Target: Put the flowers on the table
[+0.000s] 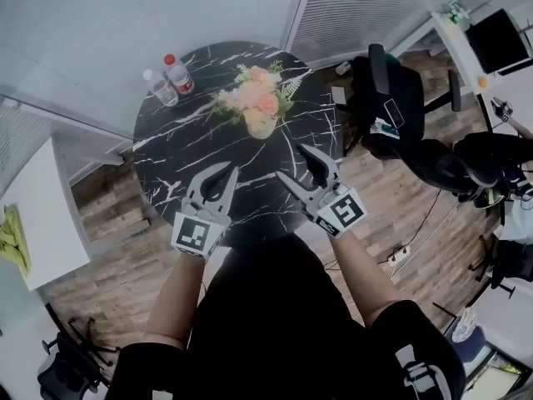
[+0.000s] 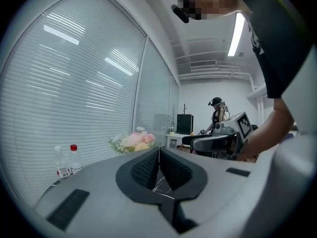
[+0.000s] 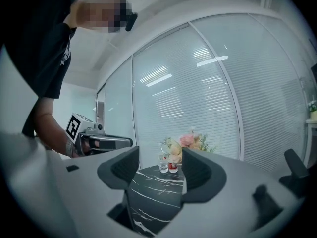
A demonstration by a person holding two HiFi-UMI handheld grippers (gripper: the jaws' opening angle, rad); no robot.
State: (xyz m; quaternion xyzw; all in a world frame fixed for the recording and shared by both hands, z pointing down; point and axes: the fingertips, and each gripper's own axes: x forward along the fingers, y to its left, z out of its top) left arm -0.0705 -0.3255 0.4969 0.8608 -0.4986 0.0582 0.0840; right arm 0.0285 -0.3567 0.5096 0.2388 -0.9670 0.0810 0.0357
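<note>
A bouquet of pink and cream flowers stands in a vase on the far side of the round black marble table. It also shows in the left gripper view as the flowers and in the right gripper view as the flowers. My left gripper hovers over the table's near part, its jaws shut with nothing between them. My right gripper is beside it, short of the bouquet, jaws open and empty.
Two water bottles stand at the table's far left. A black office chair is right of the table. A white desk sits at the left, and a desk with a monitor at the top right. A power strip lies on the wood floor.
</note>
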